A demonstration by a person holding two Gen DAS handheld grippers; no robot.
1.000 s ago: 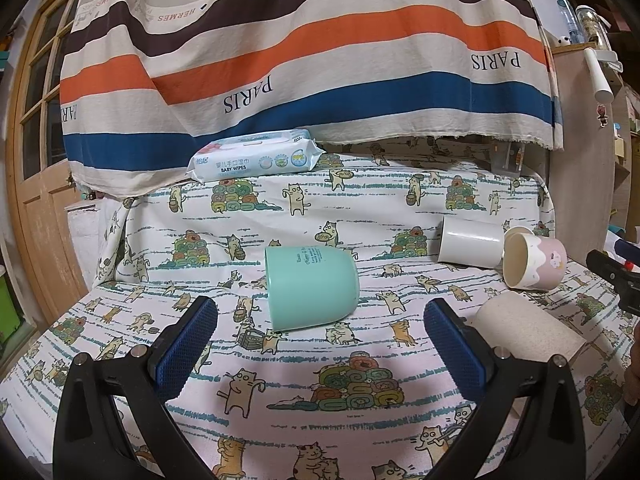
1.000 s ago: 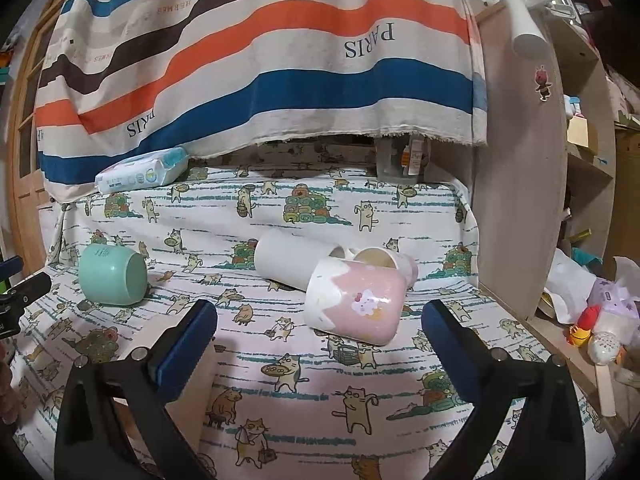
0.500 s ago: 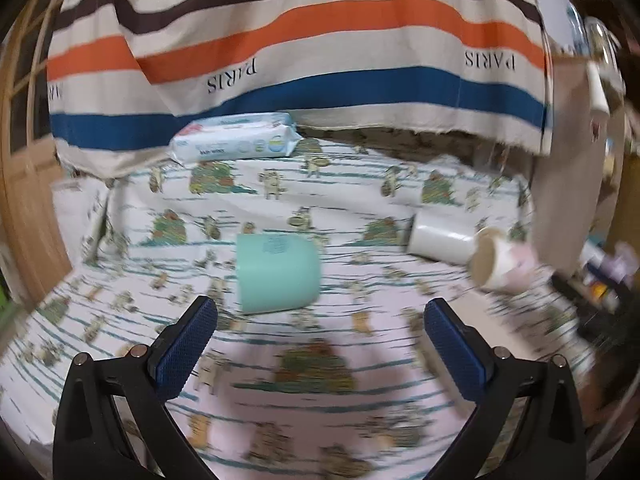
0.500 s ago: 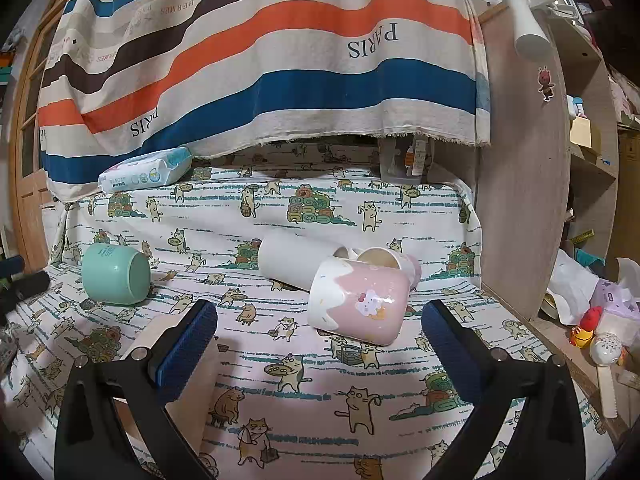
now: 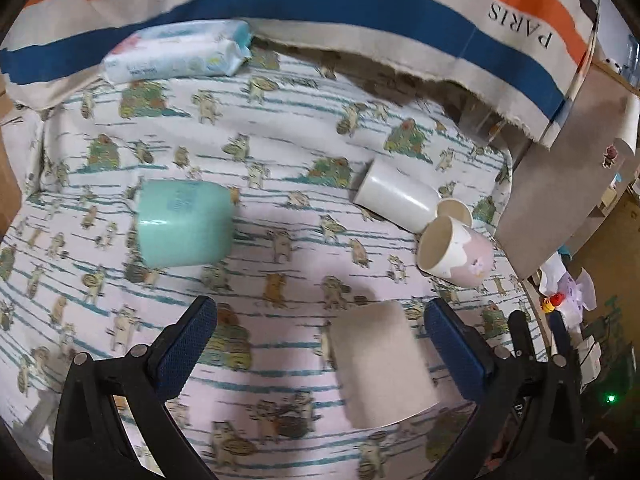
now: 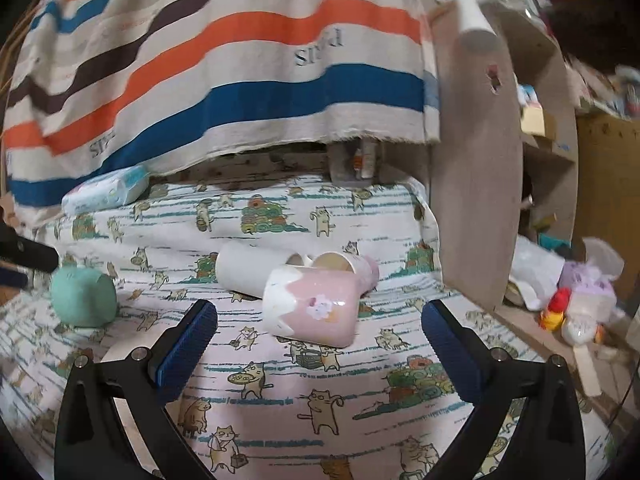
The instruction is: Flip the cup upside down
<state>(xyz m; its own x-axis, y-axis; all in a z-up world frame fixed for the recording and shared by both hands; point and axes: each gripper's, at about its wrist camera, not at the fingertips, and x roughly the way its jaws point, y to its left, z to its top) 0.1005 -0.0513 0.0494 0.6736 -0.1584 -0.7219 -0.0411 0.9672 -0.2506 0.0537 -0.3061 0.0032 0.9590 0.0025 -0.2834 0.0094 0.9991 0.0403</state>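
A mint green cup (image 5: pixel 184 228) stands upside down on the cat-print cloth (image 5: pixel 280 184); it also shows at the left of the right wrist view (image 6: pixel 83 298). A white cup (image 5: pixel 394 196) and a pink cup (image 5: pixel 456 254) lie on their sides, touching; the right wrist view shows the pink cup (image 6: pixel 316 306) in front of the white cup (image 6: pixel 252 270) and a second pink cup (image 6: pixel 356 266) behind. My left gripper (image 5: pixel 320 350) is open and empty above the cloth. My right gripper (image 6: pixel 319 346) is open and empty, just short of the pink cup.
A beige sheet (image 5: pixel 380 364) lies flat on the cloth near my left gripper. A wipes pack (image 5: pixel 176 54) sits at the back under the striped curtain (image 6: pixel 224 64). A wooden shelf side (image 6: pixel 476 184) stands at the right, with clutter (image 6: pixel 576 304) beyond it.
My left gripper has risen and tilted down, so the view looks more steeply onto the cloth. My right gripper has moved closer to the pink cup. The cups have not moved.
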